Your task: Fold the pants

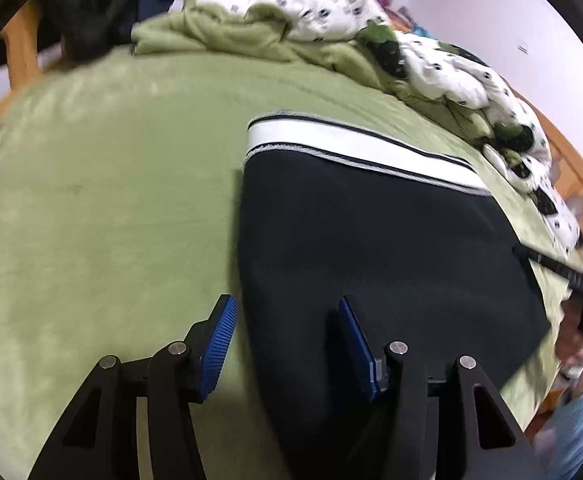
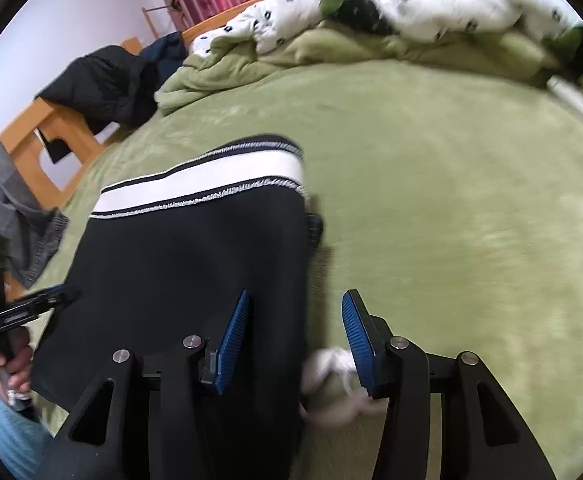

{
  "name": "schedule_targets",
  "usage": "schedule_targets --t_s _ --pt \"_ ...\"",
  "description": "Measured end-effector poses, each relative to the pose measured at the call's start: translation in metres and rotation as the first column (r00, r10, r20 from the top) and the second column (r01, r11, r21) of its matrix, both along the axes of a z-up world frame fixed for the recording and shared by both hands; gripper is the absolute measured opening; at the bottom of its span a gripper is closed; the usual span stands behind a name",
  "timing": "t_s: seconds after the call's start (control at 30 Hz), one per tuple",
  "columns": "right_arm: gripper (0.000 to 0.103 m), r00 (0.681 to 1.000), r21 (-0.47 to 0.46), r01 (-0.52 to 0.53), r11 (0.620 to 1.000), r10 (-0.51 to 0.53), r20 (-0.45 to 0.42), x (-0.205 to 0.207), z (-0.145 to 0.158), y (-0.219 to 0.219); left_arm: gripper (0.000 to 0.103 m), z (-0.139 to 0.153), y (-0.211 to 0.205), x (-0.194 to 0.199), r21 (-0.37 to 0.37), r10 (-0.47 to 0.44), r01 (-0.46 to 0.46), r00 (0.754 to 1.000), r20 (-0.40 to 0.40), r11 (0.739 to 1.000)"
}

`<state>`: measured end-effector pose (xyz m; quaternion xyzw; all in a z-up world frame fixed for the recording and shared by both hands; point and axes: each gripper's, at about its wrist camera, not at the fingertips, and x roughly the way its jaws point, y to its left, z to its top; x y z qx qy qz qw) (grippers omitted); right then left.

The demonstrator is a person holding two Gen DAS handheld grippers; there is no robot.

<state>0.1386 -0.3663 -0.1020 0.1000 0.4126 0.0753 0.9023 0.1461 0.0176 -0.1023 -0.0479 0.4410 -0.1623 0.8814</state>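
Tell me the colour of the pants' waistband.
White waistband with thin black stripes, on black pants; clearest in the left wrist view.

The pants (image 1: 371, 248) lie flat on the bed (image 1: 111, 200), waistband (image 1: 351, 144) at the far end, ahead of both pairs of fingers. In the left wrist view the left gripper (image 1: 287, 340) hangs over the pants' left edge: one of its fingers (image 1: 219, 344) is above bare bed, the other above the cloth. In the right wrist view the right gripper (image 2: 295, 340) straddles the pants' right edge, and a drawstring (image 2: 331, 384) lies on the bed between its fingers. Beyond the waistband a rumpled quilt (image 2: 411, 4) is heaped at the bed's far side. Left of the fingers, clothes (image 2: 103, 84) drape over the bed frame (image 2: 31, 140).
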Motion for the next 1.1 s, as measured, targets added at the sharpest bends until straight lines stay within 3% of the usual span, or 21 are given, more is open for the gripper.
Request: schedule_targets --t_s 0.17,0.27,0.33,0.5,0.57,0.6,0.67,0.7,0.77,0.9,1.0,1.1 --pt "0.04 0.997 -0.002 -0.022 1.0 0.022 0.068 -0.048 0.013 0.007 0.059 0.015 0.006 -0.072 0.133 -0.14 0.13 0.988 0.069 0.983" --pt "0.04 0.996 -0.076 -0.025 0.997 0.031 0.083 -0.07 0.008 0.016 0.06 0.013 -0.003 -0.114 0.226 -0.265 0.241 0.96 0.085 0.944" --pt "0.04 0.998 -0.069 -0.033 0.997 0.037 0.058 -0.077 0.002 0.021 0.06 0.008 -0.012 -0.131 0.316 -0.275 0.224 0.954 0.124 0.922" --pt "0.04 0.999 -0.075 -0.013 0.997 0.015 0.033 -0.088 -0.007 0.024 0.059 -0.021 -0.046 -0.126 0.46 -0.285 0.203 0.952 0.115 0.864" --pt "0.04 0.999 -0.074 0.005 0.997 -0.002 0.037 -0.093 -0.004 0.023 0.043 -0.027 -0.054 -0.125 0.52 -0.279 0.173 0.951 0.133 0.836" --pt "0.04 0.999 -0.067 0.01 0.998 -0.007 0.035 -0.095 -0.002 0.022 0.016 -0.026 -0.054 -0.121 0.502 -0.26 0.15 0.953 0.155 0.851" --pt "0.039 1.0 -0.055 0.012 0.998 -0.01 0.03 -0.096 -0.003 0.023 0.012 -0.006 -0.04 -0.115 0.335 -0.147 0.065 0.963 0.226 0.94" --pt "0.039 1.0 -0.066 0.009 0.998 -0.007 0.025 -0.097 -0.005 0.026 0.012 0.009 -0.022 -0.115 0.168 -0.069 0.022 0.959 0.275 0.986" --pt "0.039 1.0 -0.101 0.005 0.995 -0.004 0.014 -0.096 -0.01 0.033 0.012 0.012 -0.009 -0.114 0.072 -0.01 -0.011 0.958 0.286 0.997" --pt "0.039 1.0 -0.125 -0.004 0.992 0.001 -0.028 -0.092 -0.027 0.038 0.012 -0.036 -0.012 -0.114 0.191 -0.02 -0.015 0.983 0.181 0.982" --pt "0.039 0.999 -0.158 -0.025 0.987 0.019 -0.039 -0.092 -0.031 0.04 0.015 -0.033 -0.002 -0.126 0.13 -0.029 0.007 0.986 0.166 0.991" --pt "0.039 1.0 -0.146 -0.026 0.989 0.026 -0.004 -0.097 -0.016 0.037 0.018 -0.019 0.008 -0.142 0.107 -0.028 0.011 0.986 0.163 0.994"
